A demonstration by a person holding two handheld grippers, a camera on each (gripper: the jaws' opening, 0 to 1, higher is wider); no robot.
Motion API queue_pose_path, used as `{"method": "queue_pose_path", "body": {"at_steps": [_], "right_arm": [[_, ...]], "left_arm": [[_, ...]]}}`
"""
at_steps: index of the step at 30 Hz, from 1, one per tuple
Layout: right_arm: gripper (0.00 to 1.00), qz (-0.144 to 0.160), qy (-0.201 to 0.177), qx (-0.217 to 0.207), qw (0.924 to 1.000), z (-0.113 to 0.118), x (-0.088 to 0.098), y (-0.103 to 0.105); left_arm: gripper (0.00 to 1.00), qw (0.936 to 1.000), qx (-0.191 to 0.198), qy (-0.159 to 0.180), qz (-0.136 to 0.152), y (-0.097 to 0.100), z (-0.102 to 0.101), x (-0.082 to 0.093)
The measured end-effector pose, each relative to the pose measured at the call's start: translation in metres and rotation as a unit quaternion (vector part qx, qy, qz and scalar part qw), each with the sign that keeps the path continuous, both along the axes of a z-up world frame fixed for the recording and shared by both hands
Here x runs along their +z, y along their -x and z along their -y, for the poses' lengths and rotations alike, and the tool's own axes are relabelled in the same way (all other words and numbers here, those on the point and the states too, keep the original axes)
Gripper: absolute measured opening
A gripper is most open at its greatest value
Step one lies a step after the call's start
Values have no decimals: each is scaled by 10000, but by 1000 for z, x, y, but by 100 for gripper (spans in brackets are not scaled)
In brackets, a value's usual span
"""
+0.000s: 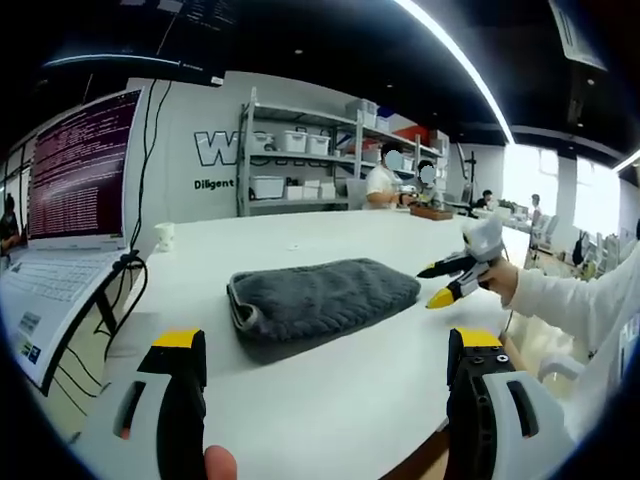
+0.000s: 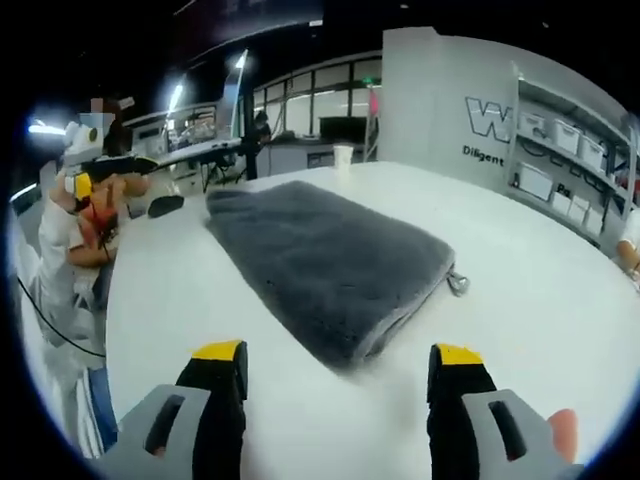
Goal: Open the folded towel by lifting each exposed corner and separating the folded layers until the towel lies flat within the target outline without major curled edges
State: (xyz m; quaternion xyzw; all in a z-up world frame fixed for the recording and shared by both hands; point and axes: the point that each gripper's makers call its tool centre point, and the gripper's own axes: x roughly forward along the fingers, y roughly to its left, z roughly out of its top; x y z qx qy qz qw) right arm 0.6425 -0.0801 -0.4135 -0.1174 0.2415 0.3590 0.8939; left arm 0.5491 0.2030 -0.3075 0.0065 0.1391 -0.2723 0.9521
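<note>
the grey towel (image 1: 320, 297) lies folded on the white table (image 1: 330, 390), a thick oblong with its rounded fold edge toward the left gripper view's camera. in the right gripper view the towel (image 2: 325, 260) stretches away from the camera, one corner nearest the jaws, and a small metal bit (image 2: 458, 282) pokes out at its right edge — too small to make out.

the left gripper (image 1: 325, 345) has its yellow-tipped jaws spread wide, off the towel and just short of its near edge, gripping nothing. the right gripper (image 2: 340, 358) is likewise spread wide, its jaws either side of the towel's near corner but apart from it. seen from the left gripper view, the right gripper (image 1: 448, 283) hovers just beside the towel's right end, held by a hand in a white sleeve (image 1: 570, 300).

a laptop (image 1: 65, 220) stands open at the table's left edge — cables (image 1: 125, 285) hanging beside it. shelves with white bins (image 1: 300, 160) line the far wall.
</note>
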Motion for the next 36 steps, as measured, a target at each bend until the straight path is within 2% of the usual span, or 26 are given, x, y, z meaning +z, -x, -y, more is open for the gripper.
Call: {"method": "queue_pose_path", "body": {"at_steps": [4, 11, 14, 16, 20, 24, 28, 36], "right_arm": [[53, 36, -23, 155, 9999, -4, 0, 1], [38, 103, 64, 175, 9998, -1, -2, -1], [25, 174, 107, 95, 9997, 6, -1, -3], [11, 250, 208, 70, 9994, 11, -1, -4], [0, 308, 150, 117, 9993, 11, 3, -1], [0, 309, 123, 42, 9994, 16, 7, -1], [0, 312, 118, -191, 9993, 27, 11, -11], [0, 293, 602, -677, 9955, 58, 12, -39]], "left_arm": [[100, 10000, -26, 19, -10, 0, 1, -1], [100, 10000, -26, 46, -54, 0, 1, -3], [100, 10000, -18, 42, -60, 0, 1, -3], [100, 10000, -30, 50, -76, 0, 2, -4], [100, 10000, -28, 46, -83, 0, 2, -5], [100, 9999, -41, 49, -97, 1, 3, -6], [100, 9999, -52, 60, -128, 0, 4, -7], [100, 9999, -27, 73, -136, -1, 0, -8]]}}
